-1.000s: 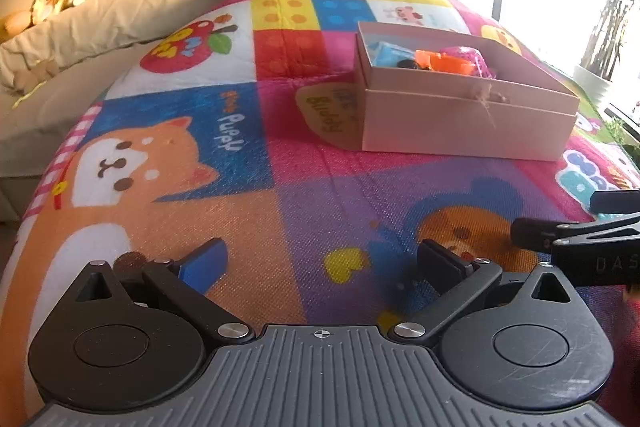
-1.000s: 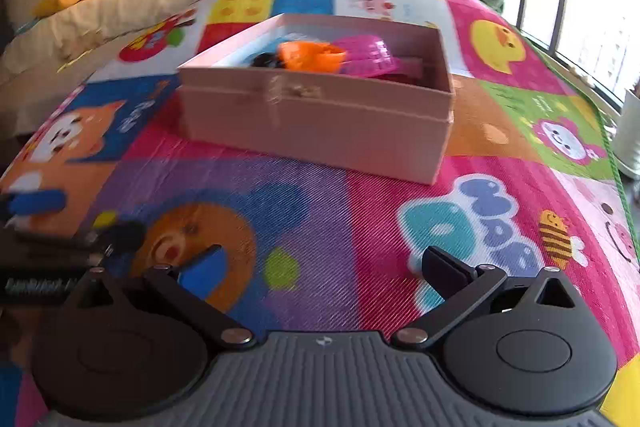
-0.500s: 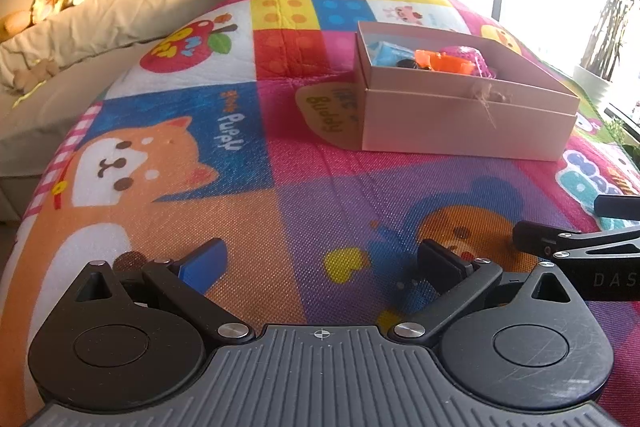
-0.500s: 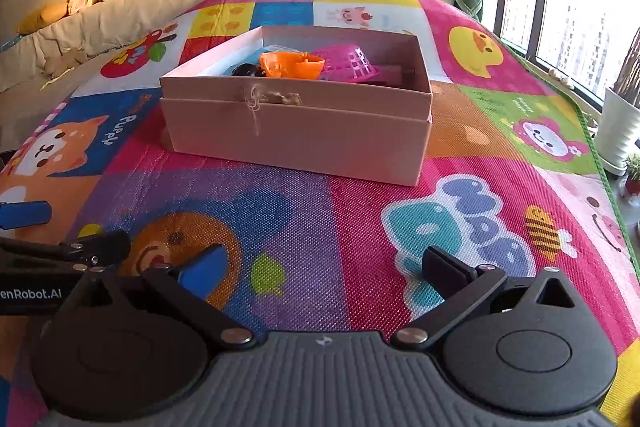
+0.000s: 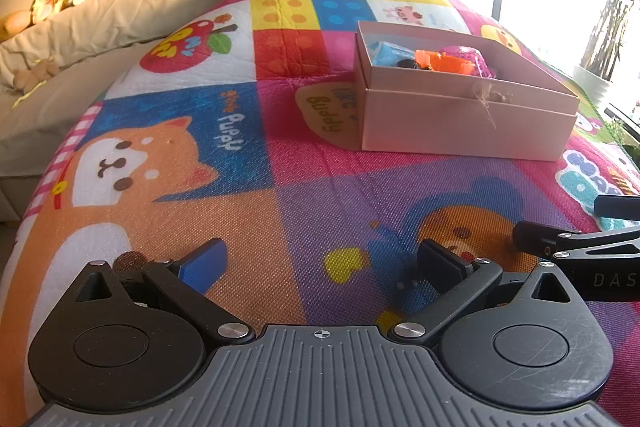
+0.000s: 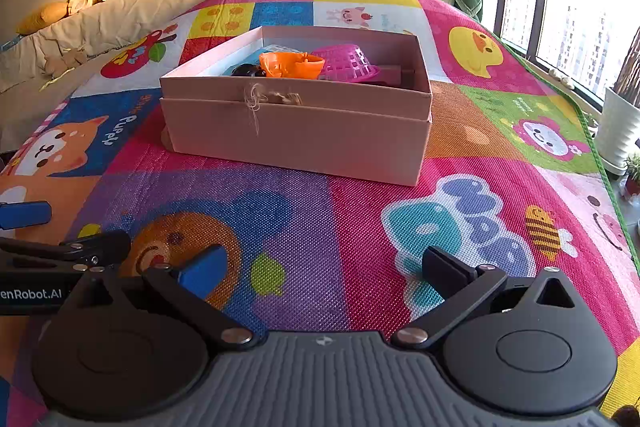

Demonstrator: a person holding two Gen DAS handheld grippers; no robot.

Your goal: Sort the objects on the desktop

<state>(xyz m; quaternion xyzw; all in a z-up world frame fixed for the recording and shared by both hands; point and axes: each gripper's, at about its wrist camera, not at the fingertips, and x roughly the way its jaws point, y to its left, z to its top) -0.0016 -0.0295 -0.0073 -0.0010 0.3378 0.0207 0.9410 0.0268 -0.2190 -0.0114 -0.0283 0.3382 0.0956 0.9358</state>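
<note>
Left wrist view: the left gripper (image 5: 320,267) is hovering low over the play mat (image 5: 200,211), its jaws spread wide and carrying nothing. Its framing is reading almost the same as a second ago. The pink box (image 5: 468,123) is sitting ahead and to the right on the mat, holding an orange toy (image 5: 440,61), a magenta basket (image 5: 468,57) and a blue item (image 5: 386,51). The right gripper (image 5: 592,227) is showing at the right edge, nearer the frame border than a second ago. Legible writing: "Puppy" beside the dog print, "Buddy" by the box, and "DAS" on the right gripper's body.

Right wrist view: the right gripper (image 6: 324,269) is likewise standing wide open and empty. Over the last second this view has been pulling back and rising; the box (image 6: 296,139) is now sitting farther off and more central. The mat around it is showing no loose objects, so the sorting is judged complete or nearly so, with the gripper retreating after a drop. The left gripper (image 6: 60,227) is showing at the left edge, marked "enRobot.AI". "Puppy" is readable again.
</note>
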